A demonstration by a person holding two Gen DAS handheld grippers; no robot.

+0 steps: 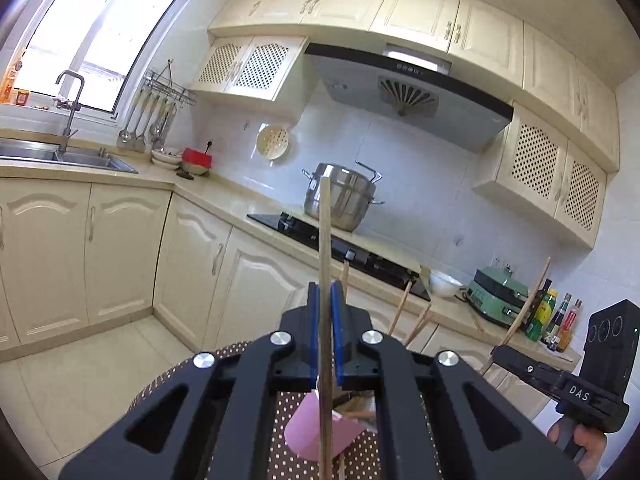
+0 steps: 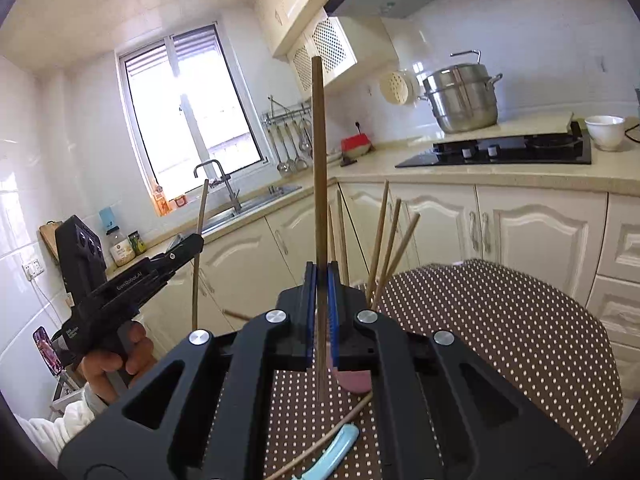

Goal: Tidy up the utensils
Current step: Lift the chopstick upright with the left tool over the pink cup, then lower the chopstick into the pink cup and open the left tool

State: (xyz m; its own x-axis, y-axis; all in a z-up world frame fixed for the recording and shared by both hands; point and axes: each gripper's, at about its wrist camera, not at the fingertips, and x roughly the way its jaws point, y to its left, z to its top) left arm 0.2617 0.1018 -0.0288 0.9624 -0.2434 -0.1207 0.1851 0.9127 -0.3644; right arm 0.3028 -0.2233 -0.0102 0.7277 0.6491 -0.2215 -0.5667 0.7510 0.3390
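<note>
My left gripper (image 1: 326, 288) is shut on a pale wooden chopstick (image 1: 325, 232) that stands upright between its blue pads. My right gripper (image 2: 320, 272) is shut on a darker chopstick (image 2: 318, 152), also upright. Each gripper shows in the other view: the right one (image 1: 498, 354) at the right edge, the left one (image 2: 197, 242) at the left, a hand on each. Several more chopsticks (image 2: 386, 240) stand up behind my right gripper; what holds them is hidden. On the dotted tablecloth (image 2: 500, 340) lie a pink utensil (image 1: 306, 430), a light blue utensil (image 2: 340, 448) and a loose chopstick (image 2: 332, 428).
A cream kitchen counter (image 1: 240, 204) runs behind, with a black hob (image 1: 360, 256), a steel pot (image 1: 340, 196), a white bowl (image 2: 605, 132) and a green appliance (image 1: 496, 296). Sauce bottles (image 1: 552, 316) stand at the far right, a sink (image 1: 60, 156) under the window.
</note>
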